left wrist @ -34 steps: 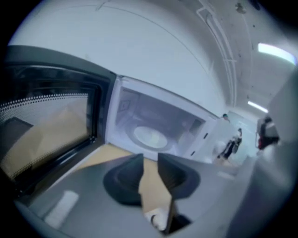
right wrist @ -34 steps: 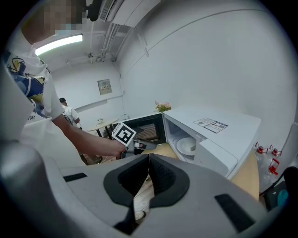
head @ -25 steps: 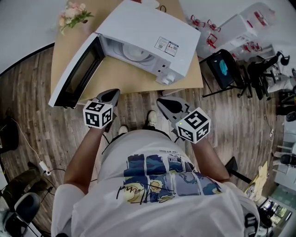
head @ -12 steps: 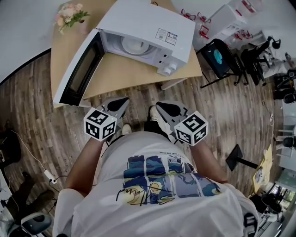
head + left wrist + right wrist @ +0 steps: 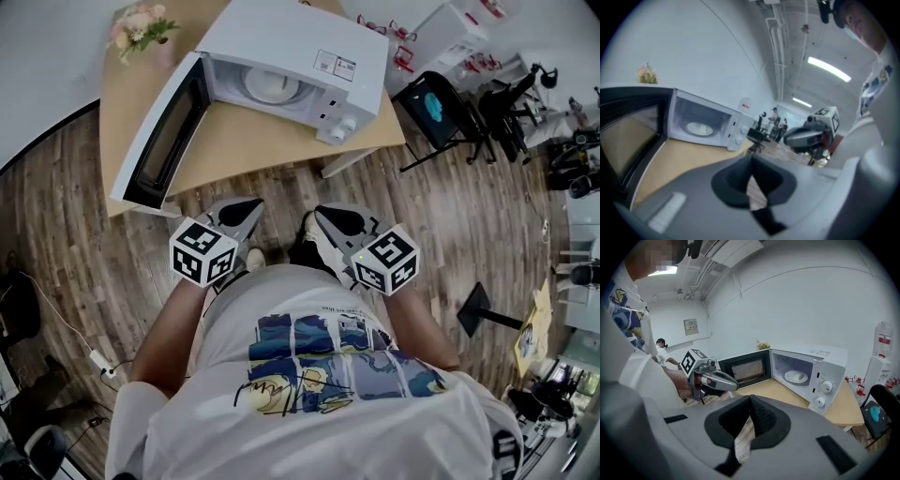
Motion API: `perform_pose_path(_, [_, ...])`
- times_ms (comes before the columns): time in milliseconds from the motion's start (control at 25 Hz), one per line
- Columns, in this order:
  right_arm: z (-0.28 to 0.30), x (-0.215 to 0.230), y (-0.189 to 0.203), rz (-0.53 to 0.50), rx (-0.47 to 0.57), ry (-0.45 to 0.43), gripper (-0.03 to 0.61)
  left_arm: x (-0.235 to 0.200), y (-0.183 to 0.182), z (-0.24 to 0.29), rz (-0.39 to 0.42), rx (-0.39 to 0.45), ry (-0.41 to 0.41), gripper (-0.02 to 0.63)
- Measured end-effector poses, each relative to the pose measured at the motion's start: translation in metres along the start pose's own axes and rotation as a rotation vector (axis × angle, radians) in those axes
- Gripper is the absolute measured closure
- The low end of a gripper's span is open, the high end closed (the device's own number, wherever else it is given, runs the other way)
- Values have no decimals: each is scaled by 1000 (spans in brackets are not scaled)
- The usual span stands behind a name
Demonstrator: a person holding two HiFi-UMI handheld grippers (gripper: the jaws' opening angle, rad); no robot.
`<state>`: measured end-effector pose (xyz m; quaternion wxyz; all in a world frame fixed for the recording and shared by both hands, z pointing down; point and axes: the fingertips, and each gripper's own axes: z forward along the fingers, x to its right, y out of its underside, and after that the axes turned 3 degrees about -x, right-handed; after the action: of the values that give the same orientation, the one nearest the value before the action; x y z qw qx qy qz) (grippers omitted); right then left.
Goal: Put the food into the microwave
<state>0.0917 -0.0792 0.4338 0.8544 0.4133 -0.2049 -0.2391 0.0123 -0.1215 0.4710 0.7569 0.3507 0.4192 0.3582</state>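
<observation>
Head view: person stands facing a light wooden table [image 5: 246, 141] with a white microwave [image 5: 300, 42] on it. The microwave door [image 5: 161, 141] is swung wide open to the left. Inside the cavity sits a white plate [image 5: 272, 86]. Pink flowers [image 5: 139, 23] are at the table's far left corner. The left gripper [image 5: 244, 210] and right gripper [image 5: 322, 216] are both held close in front of the person's shirt, over the wooden floor [image 5: 450, 216], short of the table edge and apart from each other. A black chair [image 5: 436, 108] stands right of the table.

Left gripper view: jaws are clenched, tips meeting, nothing between them, only floor showing through the gap behind them. The microwave is ahead and to the left with the plate visible in the cavity, and the dark door fills the left edge. The right gripper hangs off to the right, also pressed closed.

Right gripper view: jaws are closed tight and empty. The microwave is ahead and to the right, door open. A pale piece of food [image 5: 798, 376] rests on the plate inside the cavity. The left gripper is at left, in front of the door, holding nothing. Another person [image 5: 661, 350] stands far back by the wall.
</observation>
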Motion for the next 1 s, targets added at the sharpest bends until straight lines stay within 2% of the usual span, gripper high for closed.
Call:
perform_pose_path(680, [12,-21,-11,-105,-31,-15,572,-9,17,-24,-30,21,-51,604])
perform_pose_path(1000, [12,-22,-11,-112,-35,-33,572,-8,22,-26,-36,2,-70,605])
